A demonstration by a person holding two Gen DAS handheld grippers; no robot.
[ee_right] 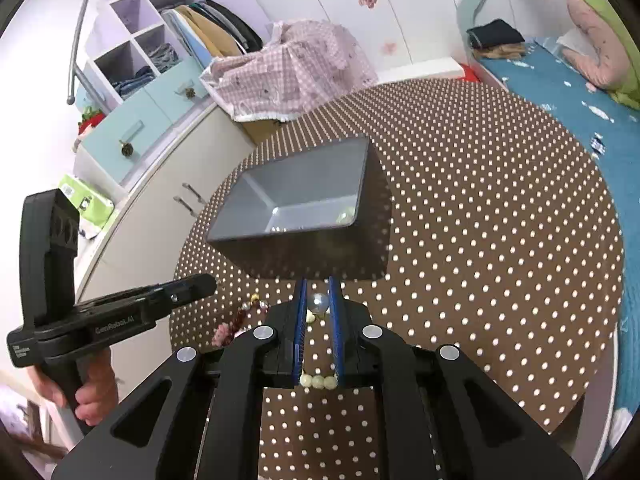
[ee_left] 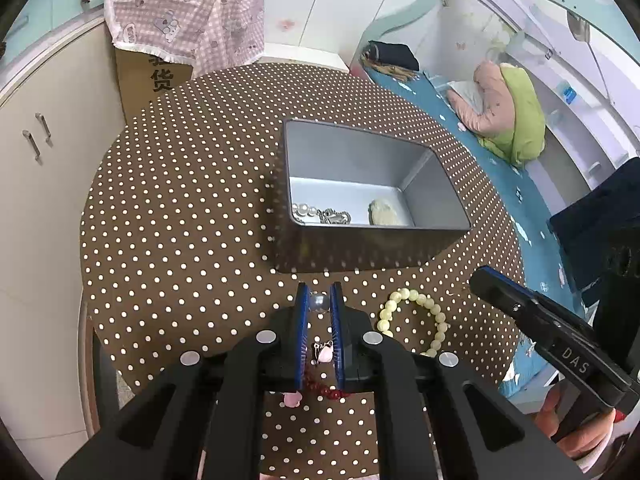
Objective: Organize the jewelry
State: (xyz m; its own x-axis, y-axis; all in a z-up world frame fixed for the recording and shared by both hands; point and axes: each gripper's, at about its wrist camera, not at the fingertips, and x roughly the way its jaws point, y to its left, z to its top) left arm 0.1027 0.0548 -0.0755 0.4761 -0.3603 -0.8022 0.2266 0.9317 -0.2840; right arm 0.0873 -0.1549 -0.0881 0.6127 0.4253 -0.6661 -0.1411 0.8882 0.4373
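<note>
A grey metal box (ee_left: 440,216) stands open on the round dotted table (ee_left: 192,200). Inside lie a pearl string (ee_left: 305,211), a silver chain piece (ee_left: 335,216) and a pale stone piece (ee_left: 386,212). My left gripper (ee_left: 320,303) is nearly shut, with a round silver bead (ee_left: 320,302) between its fingertips, above a red bead bracelet with pink charms (ee_left: 324,392). A cream bead bracelet (ee_left: 416,320) lies to its right. My right gripper (ee_right: 319,302) is nearly shut, with a silver bead (ee_right: 319,302) between its tips, above the cream bracelet (ee_right: 318,381). The box (ee_right: 300,236) sits just ahead.
A cardboard box under pink checked cloth (ee_left: 184,28) stands behind the table. A cream cabinet (ee_left: 36,184) is at the left, a blue bed (ee_left: 500,152) with pillows at the right. The right gripper's body (ee_left: 552,340) shows at the left view's right edge.
</note>
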